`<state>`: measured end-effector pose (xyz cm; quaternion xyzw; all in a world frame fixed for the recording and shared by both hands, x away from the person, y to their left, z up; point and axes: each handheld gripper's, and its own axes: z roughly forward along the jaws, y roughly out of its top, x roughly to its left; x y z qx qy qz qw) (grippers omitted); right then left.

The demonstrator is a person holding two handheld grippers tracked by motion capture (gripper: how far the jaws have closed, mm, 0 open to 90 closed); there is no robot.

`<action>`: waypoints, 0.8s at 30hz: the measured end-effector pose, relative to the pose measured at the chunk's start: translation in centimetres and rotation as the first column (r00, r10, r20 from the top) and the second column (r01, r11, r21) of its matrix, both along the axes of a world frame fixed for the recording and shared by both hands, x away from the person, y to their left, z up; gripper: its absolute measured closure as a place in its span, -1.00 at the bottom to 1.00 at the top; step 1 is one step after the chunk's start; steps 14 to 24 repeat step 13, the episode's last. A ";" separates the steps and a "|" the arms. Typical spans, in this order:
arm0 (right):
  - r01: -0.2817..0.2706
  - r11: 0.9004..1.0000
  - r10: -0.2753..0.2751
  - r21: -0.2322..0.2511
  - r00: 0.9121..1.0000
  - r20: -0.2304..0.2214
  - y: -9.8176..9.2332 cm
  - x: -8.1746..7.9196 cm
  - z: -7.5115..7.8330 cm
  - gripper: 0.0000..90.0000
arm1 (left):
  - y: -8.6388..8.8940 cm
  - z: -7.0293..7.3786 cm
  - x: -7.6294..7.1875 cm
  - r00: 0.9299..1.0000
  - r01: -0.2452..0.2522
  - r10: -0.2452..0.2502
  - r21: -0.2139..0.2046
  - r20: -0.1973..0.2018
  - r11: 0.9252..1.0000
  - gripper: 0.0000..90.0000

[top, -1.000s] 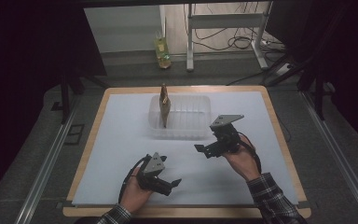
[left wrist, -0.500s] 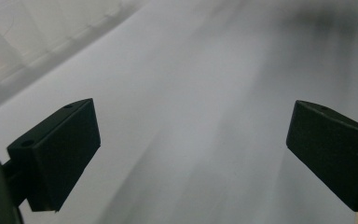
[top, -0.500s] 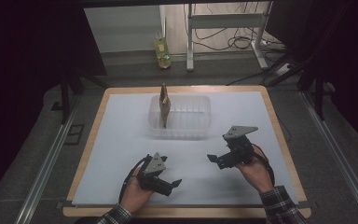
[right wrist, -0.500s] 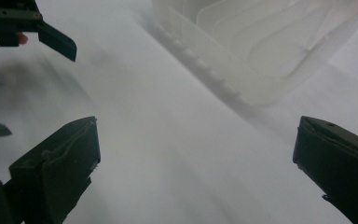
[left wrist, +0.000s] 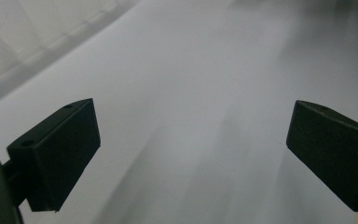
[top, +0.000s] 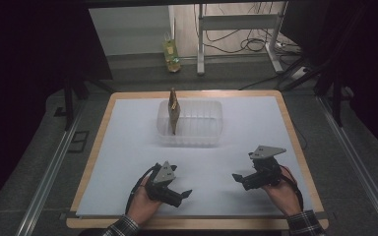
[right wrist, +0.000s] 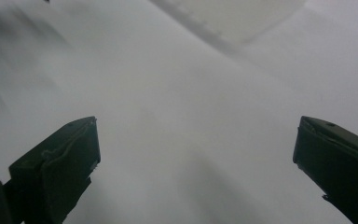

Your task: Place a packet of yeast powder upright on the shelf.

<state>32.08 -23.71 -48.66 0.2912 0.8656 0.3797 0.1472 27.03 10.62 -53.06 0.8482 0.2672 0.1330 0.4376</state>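
One clear tub (top: pixel 190 123) stands at the desk's (top: pixel 128 147) far middle, with one brown packet (top: pixel 173 110) upright at its left end. Two grippers: left gripper (top: pixel 187 194) and right gripper (top: pixel 237 178), both jaws spread and empty, near the front edge, well apart from the tub. The gripper views show blurred tub edge (left wrist: pixel 9 51); the packet is seen from above.

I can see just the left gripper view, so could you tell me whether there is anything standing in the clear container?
Observer: Yes, a brown paper-like bag stands upright at the left end of the clear container.
Operator: Thank you. Where is the right gripper?
Observer: The right gripper is low over the white mat, near the person's edge, apart from the container.
Operator: Is it holding anything?
Observer: No, its jaws stand wide apart with nothing between them.
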 end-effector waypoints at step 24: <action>0.018 0.996 -0.022 -0.089 0.999 -0.041 -1.3 -0.6 -2.3 -0.98 | 0.0 -0.1 0.1 1.000 -0.002 0.002 0.012 -0.002 1.000 -0.94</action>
